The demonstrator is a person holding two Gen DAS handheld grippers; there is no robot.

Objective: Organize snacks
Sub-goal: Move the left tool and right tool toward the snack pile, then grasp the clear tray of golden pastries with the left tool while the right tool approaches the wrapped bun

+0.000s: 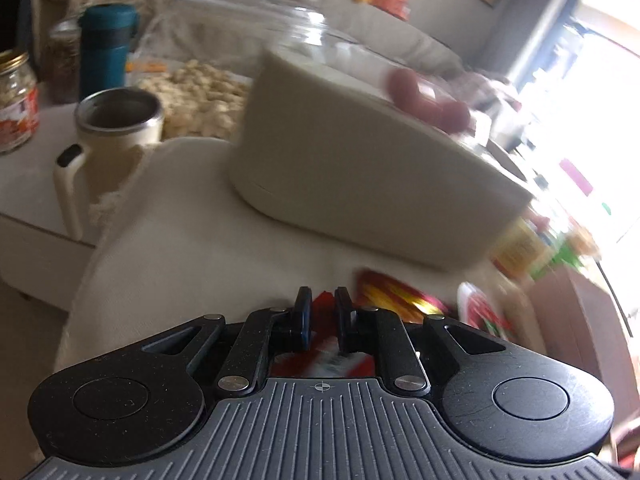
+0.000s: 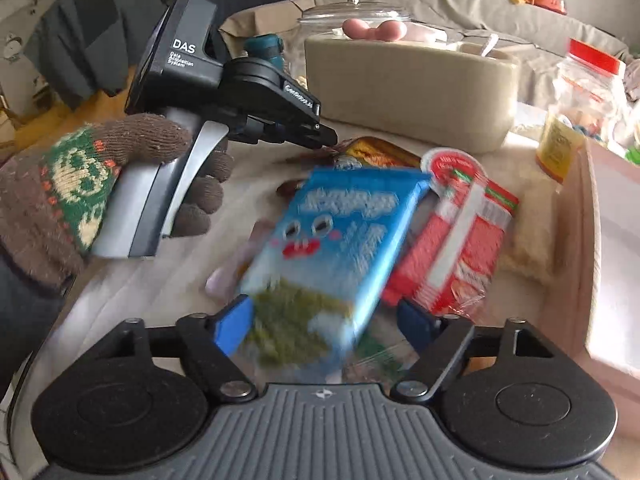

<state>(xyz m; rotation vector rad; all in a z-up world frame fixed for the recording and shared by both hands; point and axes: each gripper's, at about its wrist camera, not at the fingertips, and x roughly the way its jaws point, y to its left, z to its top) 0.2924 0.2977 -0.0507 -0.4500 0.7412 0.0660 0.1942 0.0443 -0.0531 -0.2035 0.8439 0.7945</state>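
Note:
My left gripper [image 1: 323, 304] is shut on a red snack packet [image 1: 324, 356] low over the cloth-covered table; the gripper body also shows in the right wrist view [image 2: 256, 92], held by a gloved hand. My right gripper [image 2: 326, 316] has its jaws wide, with a blurred blue snack box [image 2: 336, 236] between them; contact with the pads is unclear. A red-and-white snack pack [image 2: 456, 236] and a gold-red packet [image 1: 396, 296] lie on the table. A beige oval container [image 1: 360, 168] stands behind them; it also shows in the right wrist view [image 2: 408, 92].
A steel-lined mug [image 1: 116, 128], a teal flask [image 1: 106, 48], jars [image 1: 16, 100] and a bag of pale snacks [image 1: 200, 96] stand at the left. A glass jar [image 2: 352, 20] and a red-capped plastic jar [image 2: 580, 92] stand behind. A pink box edge [image 2: 600, 240] is at right.

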